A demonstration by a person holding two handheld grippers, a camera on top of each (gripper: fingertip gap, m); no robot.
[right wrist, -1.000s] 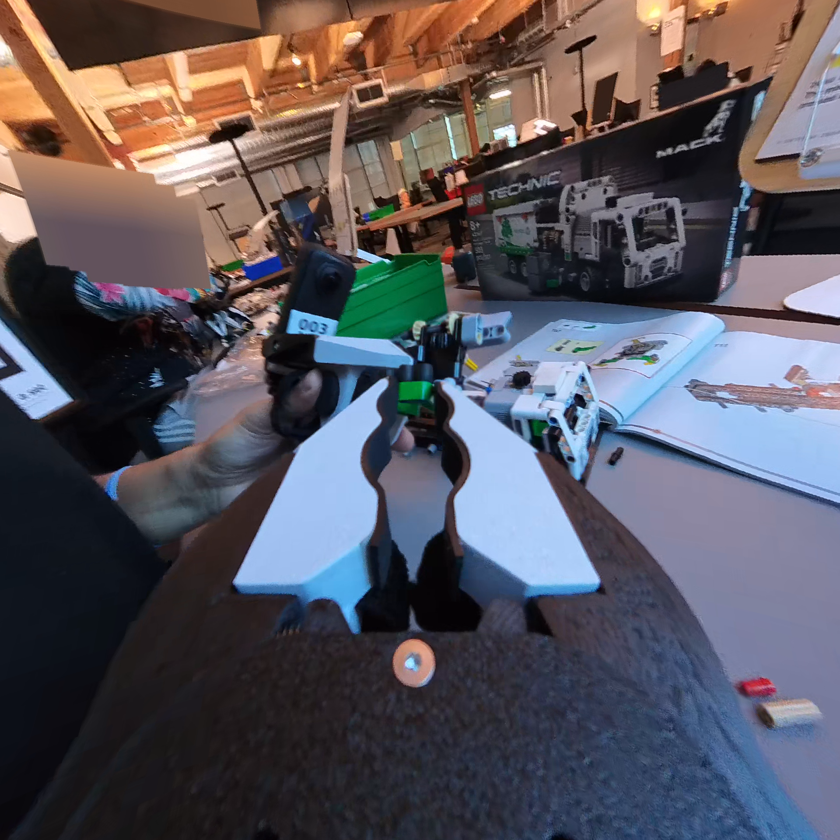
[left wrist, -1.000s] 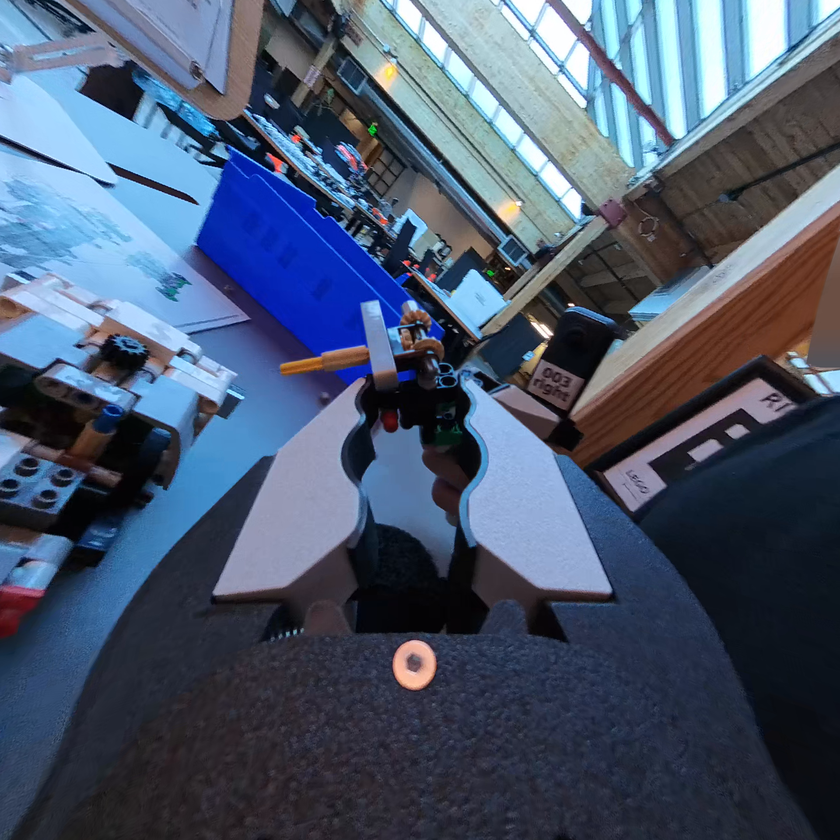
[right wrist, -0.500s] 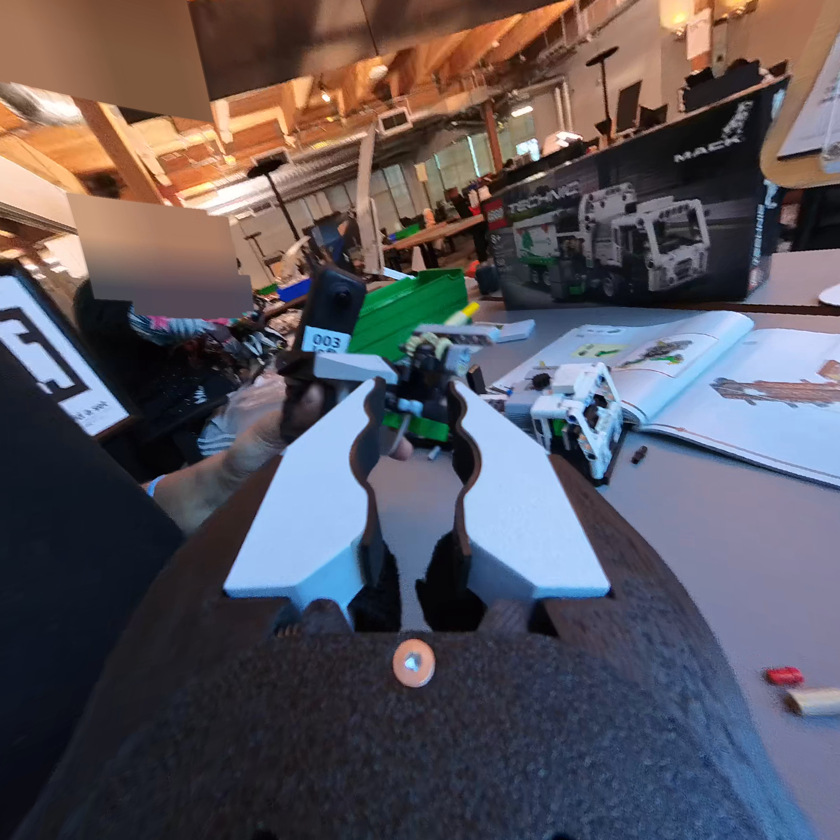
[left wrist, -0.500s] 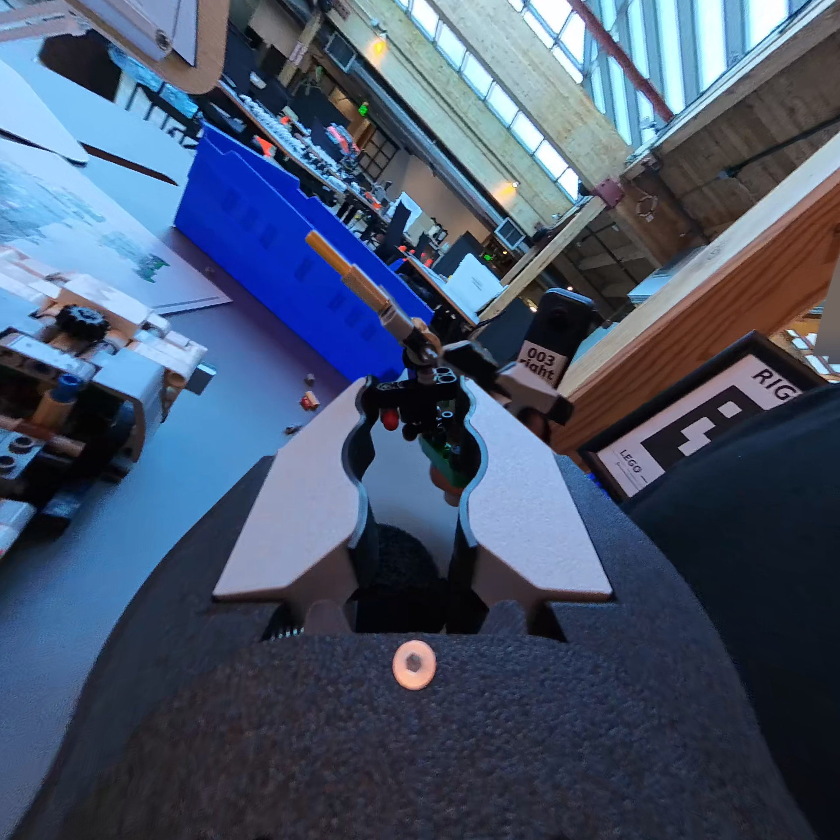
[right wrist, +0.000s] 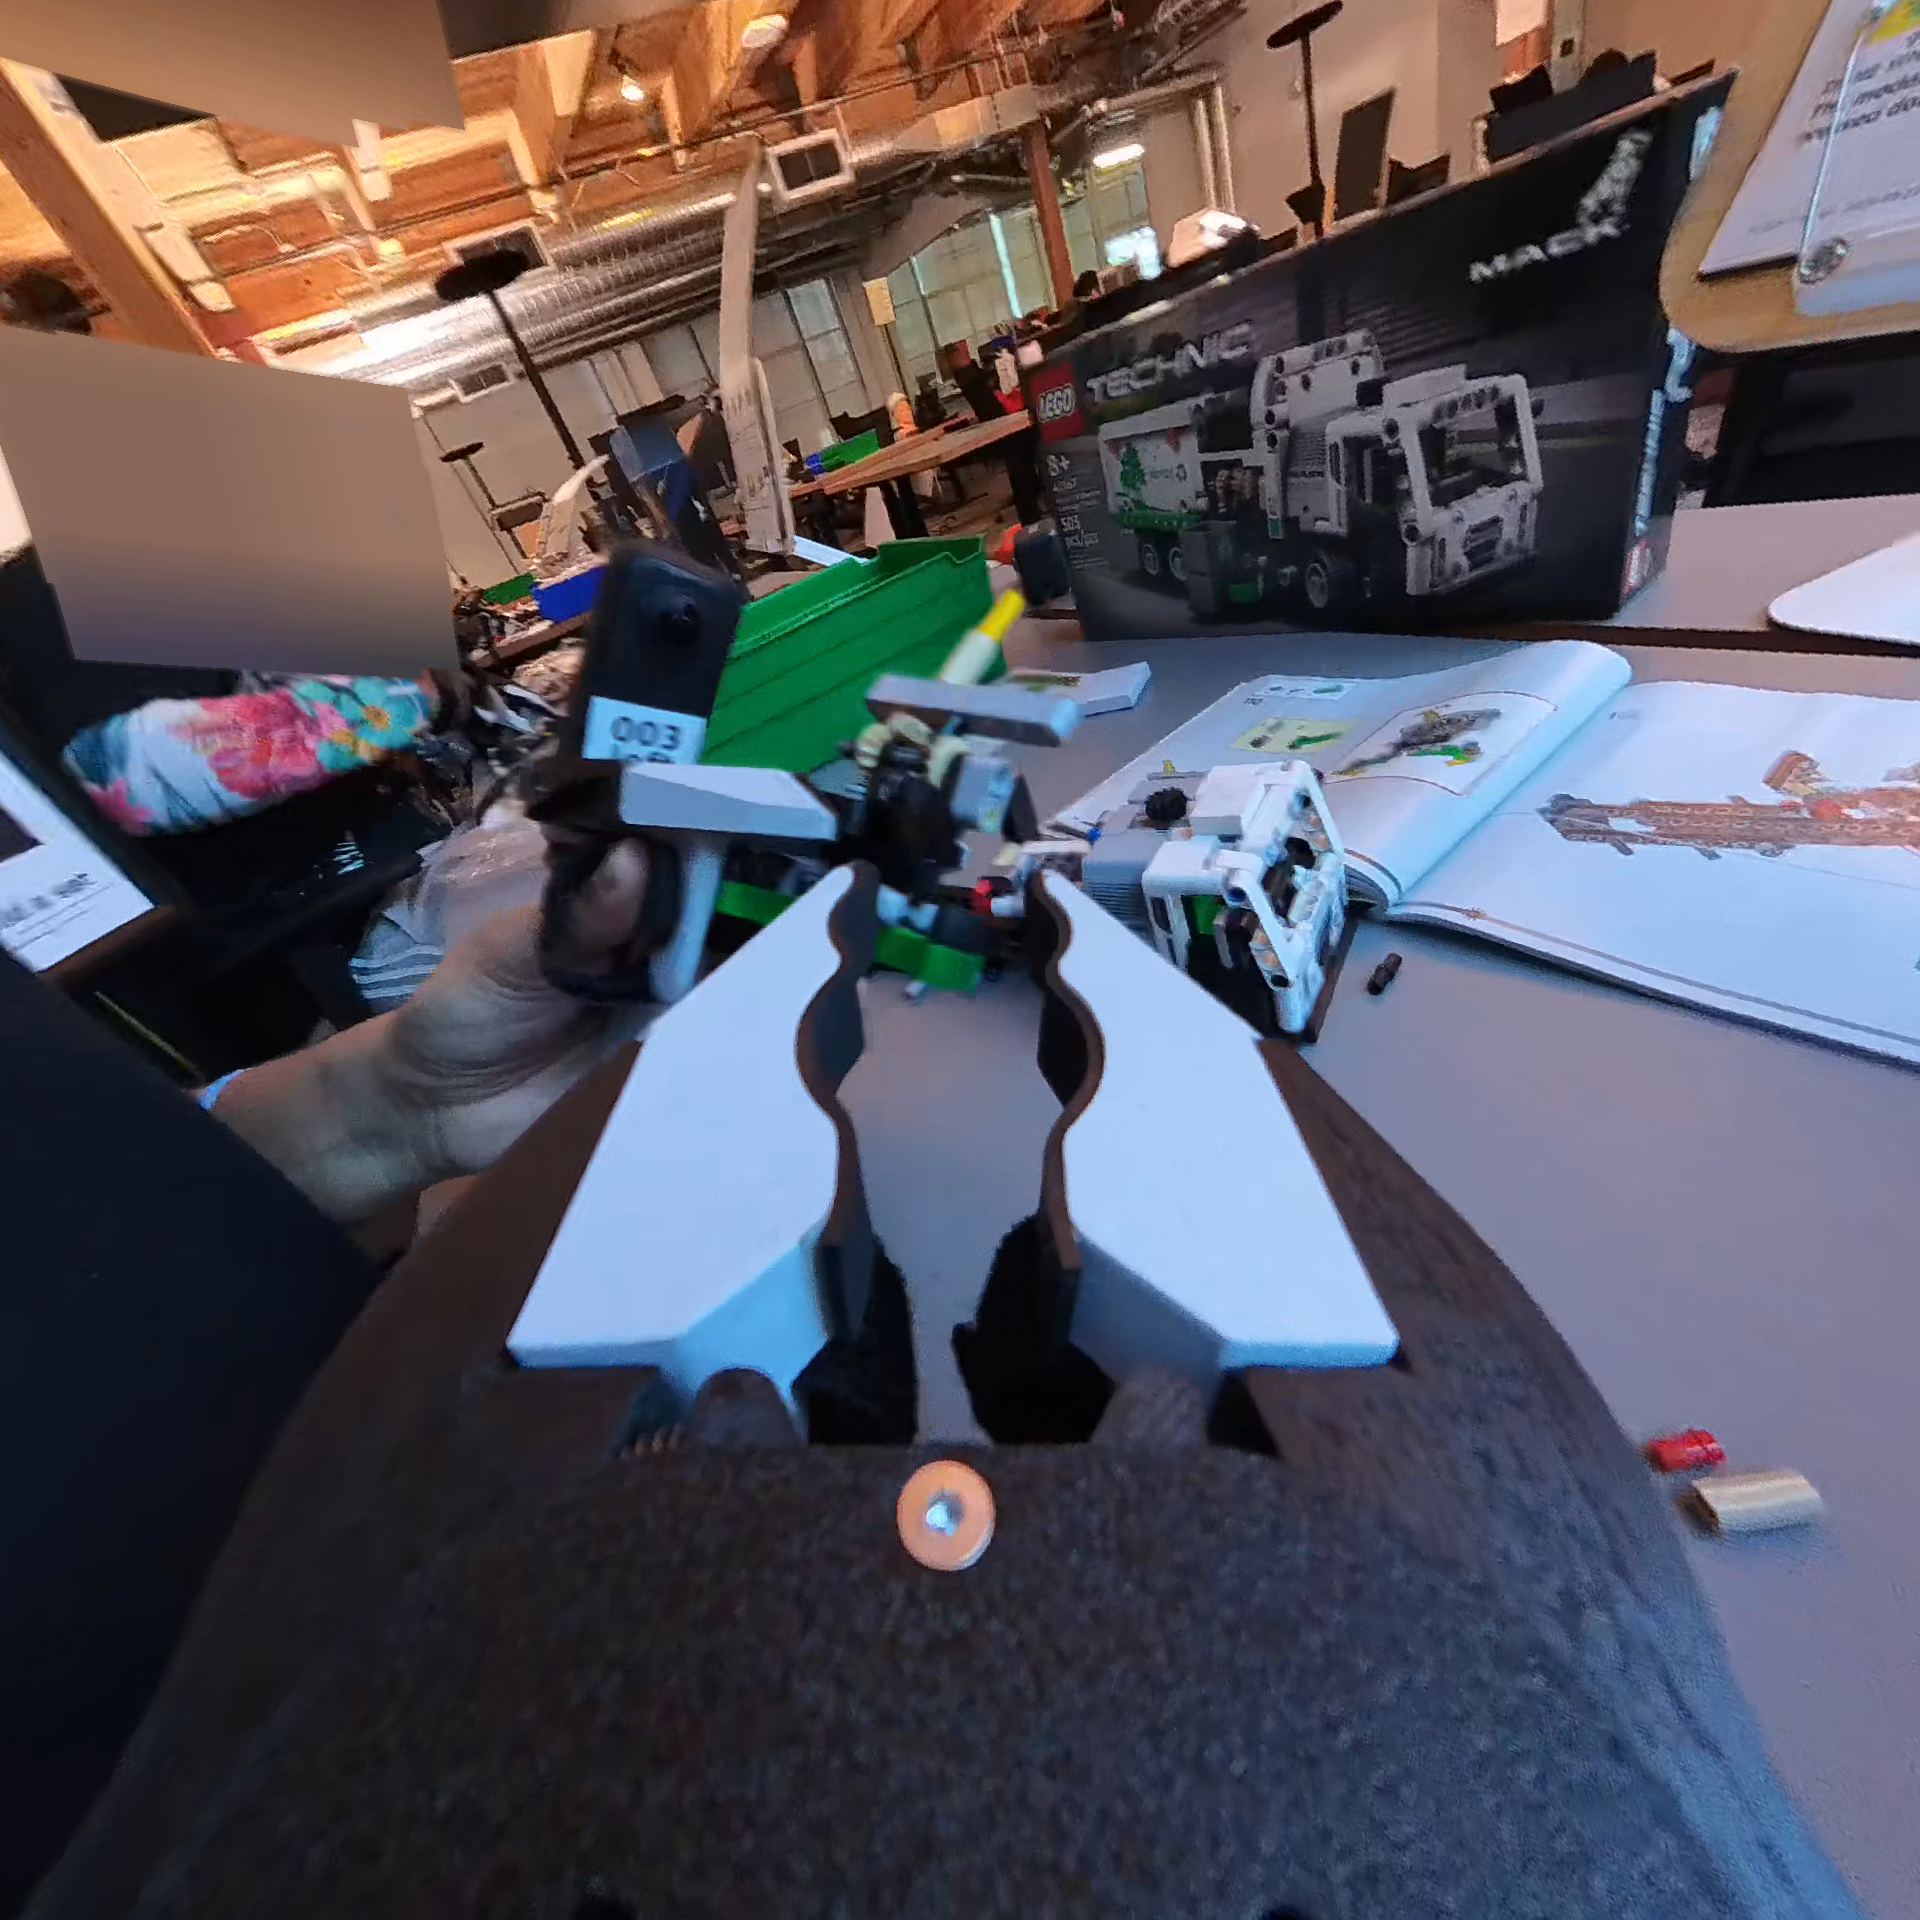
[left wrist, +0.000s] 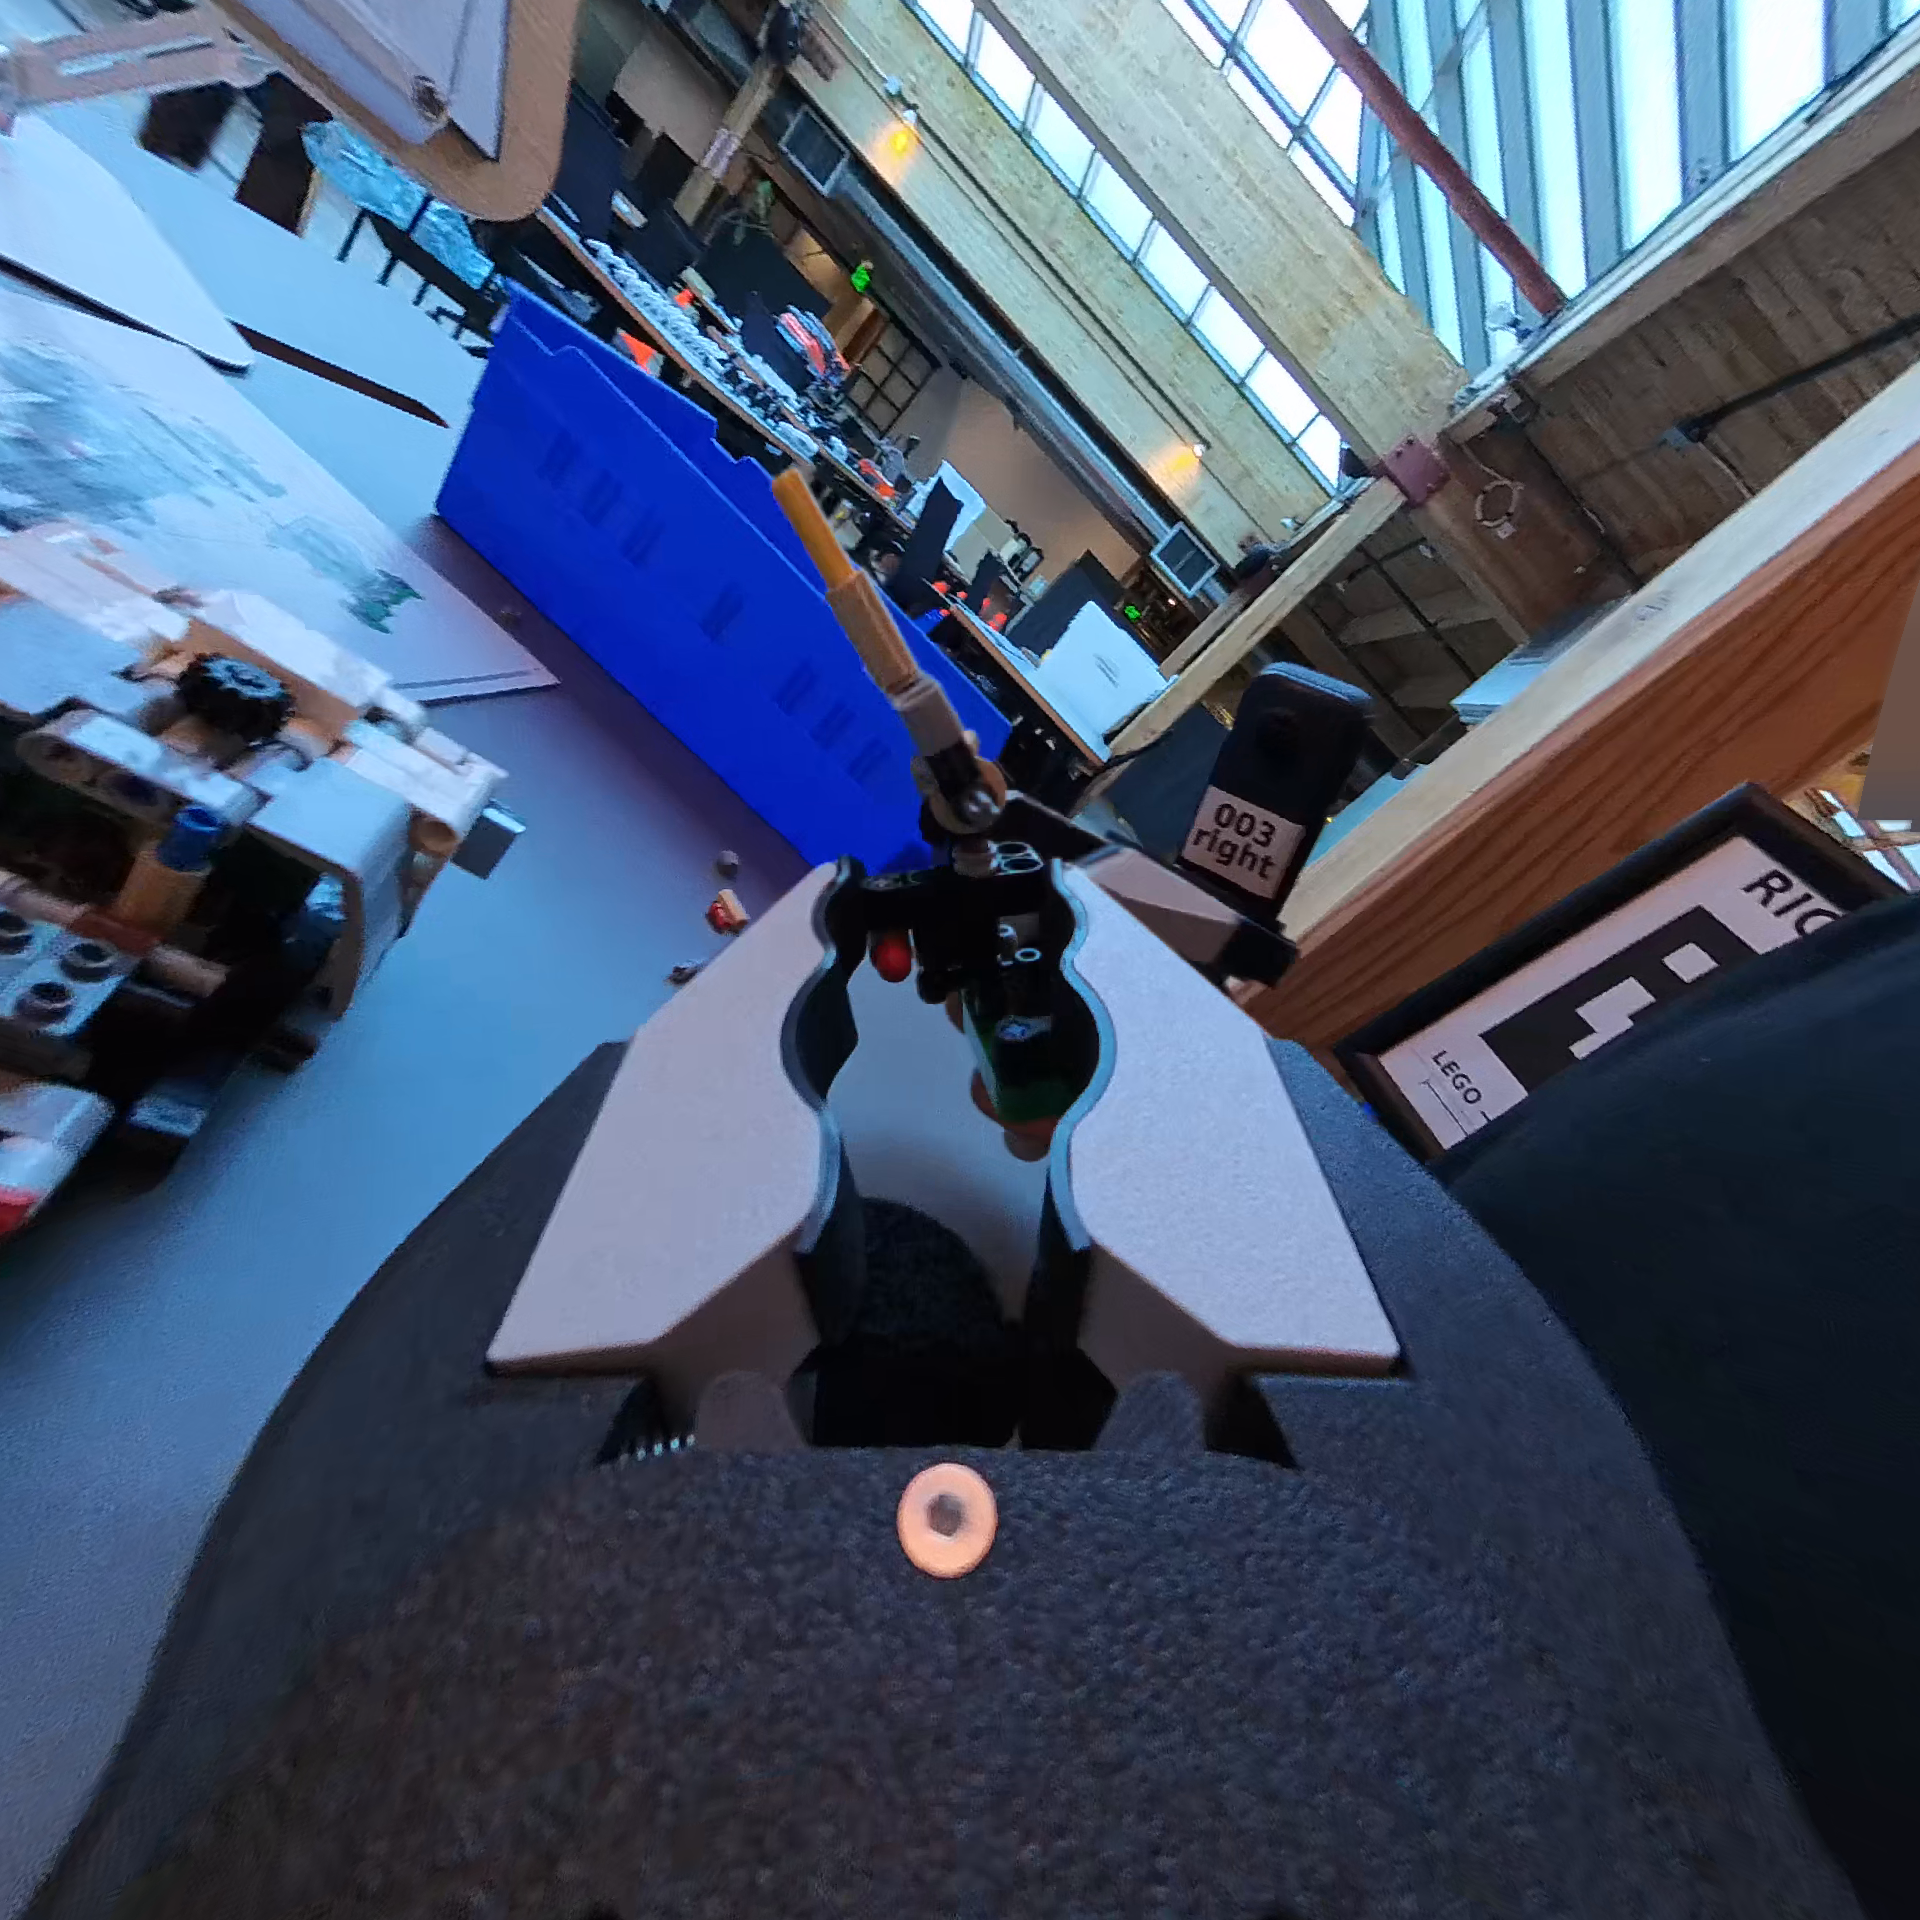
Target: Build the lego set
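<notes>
My left gripper (left wrist: 951, 894) is shut on a small black lego sub-assembly (left wrist: 956, 935) with a red pin, a green part and a yellow axle (left wrist: 831, 582) that sticks up and to the left. The right wrist view shows the same gripper (right wrist: 935, 769), held in a hand, gripping the sub-assembly (right wrist: 914, 821) above the table. My right gripper (right wrist: 945, 894) is open, its tips just in front of the sub-assembly's lower end. One of its fingers (left wrist: 1174, 914) shows behind the sub-assembly in the left wrist view.
A partly built white truck (right wrist: 1247, 883) lies on the grey table next to an open instruction booklet (right wrist: 1558, 790). The set's box (right wrist: 1351, 468) and a green bin (right wrist: 852, 644) stand behind. A blue bin (left wrist: 644, 582) stands farther back. Loose red (right wrist: 1683, 1449) and tan (right wrist: 1756, 1501) pieces lie at right. Left and right tips are no more than a few centimetres apart.
My left gripper has turned the sub-assembly, so the yellow axle swung from pointing left to pointing up. My right jaws, closed near the green part before, have opened.
</notes>
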